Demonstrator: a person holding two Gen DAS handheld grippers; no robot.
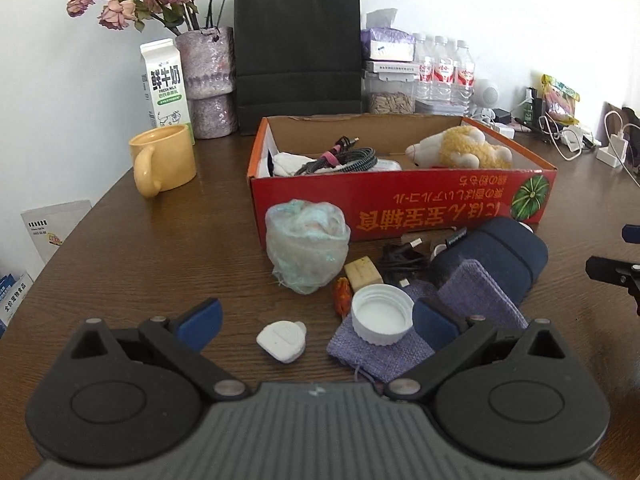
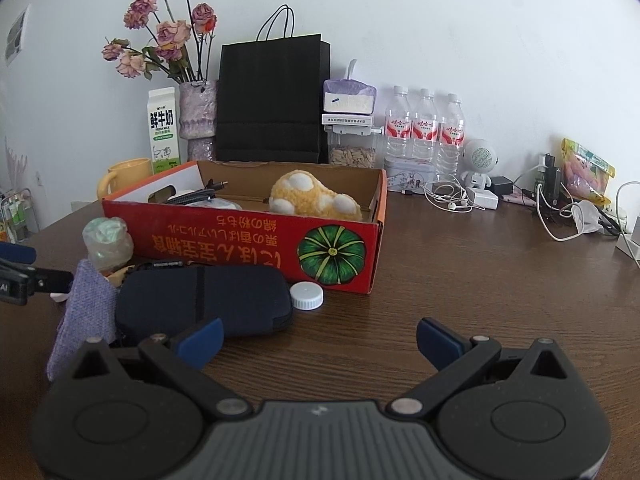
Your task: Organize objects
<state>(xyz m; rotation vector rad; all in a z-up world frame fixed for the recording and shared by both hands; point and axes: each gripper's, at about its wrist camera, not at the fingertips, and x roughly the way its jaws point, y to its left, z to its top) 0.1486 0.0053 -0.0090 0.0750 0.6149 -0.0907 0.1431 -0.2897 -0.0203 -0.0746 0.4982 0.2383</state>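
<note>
A red cardboard box (image 1: 400,204) (image 2: 240,248) sits mid-table, holding a yellow plush toy (image 1: 460,148) (image 2: 316,196), a coiled cable (image 1: 340,160) and a white cloth. In front of it lie a plastic-wrapped bundle (image 1: 306,244), a white jar lid (image 1: 382,314), a purple woven pouch (image 1: 472,300) (image 2: 84,312), a dark blue case (image 1: 500,256) (image 2: 204,304), a small white plug-like piece (image 1: 282,340) and a black cable (image 1: 400,260). A second white cap (image 2: 306,295) lies by the box corner. My left gripper (image 1: 316,322) is open over the lid and white piece. My right gripper (image 2: 318,342) is open and empty beside the case.
A yellow mug (image 1: 164,160), milk carton (image 1: 164,84), vase of dried roses (image 1: 208,80), black paper bag (image 1: 298,52), seed jar and water bottles (image 1: 444,72) line the back. Chargers, earphones (image 2: 448,196) and a snack bag (image 2: 584,172) lie at right.
</note>
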